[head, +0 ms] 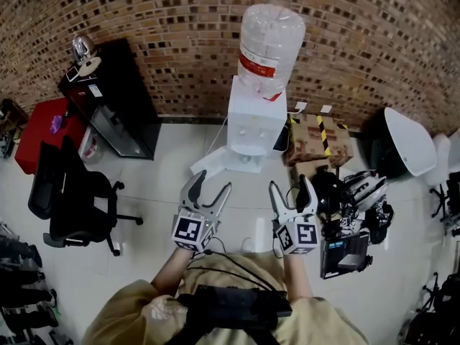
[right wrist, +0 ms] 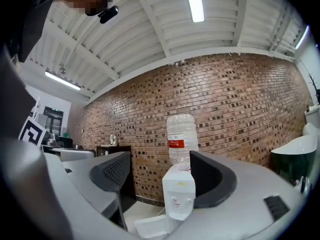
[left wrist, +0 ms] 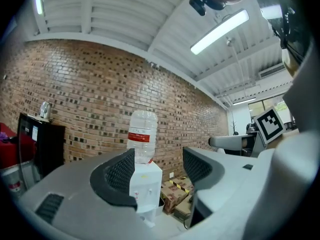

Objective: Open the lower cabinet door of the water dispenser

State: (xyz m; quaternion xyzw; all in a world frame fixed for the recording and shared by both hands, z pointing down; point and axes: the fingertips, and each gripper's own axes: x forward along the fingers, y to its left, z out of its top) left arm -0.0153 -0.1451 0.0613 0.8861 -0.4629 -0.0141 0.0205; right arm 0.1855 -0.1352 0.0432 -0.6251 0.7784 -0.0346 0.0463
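The rear wall (head: 144,20) was exposed brick in mixed brown and dark tones, running the full width of the room. The floor (head: 172,164) was laid in pale tiles. Against the wall at the left stood a black cabinet (head: 118,103) with a metal kettle (head: 81,47) on top. A red unit (head: 39,131) stood beside the cabinet, and a black office chair (head: 68,196) on castors stood in front of it. Taped cardboard boxes (head: 316,139) lay at the wall's foot toward the right, near a white shell chair (head: 410,142). The ceiling (right wrist: 150,34) was white ribbed panelling on beams, carrying lit tube lights (right wrist: 194,1). A bright window (left wrist: 262,109) showed at one end of the room.
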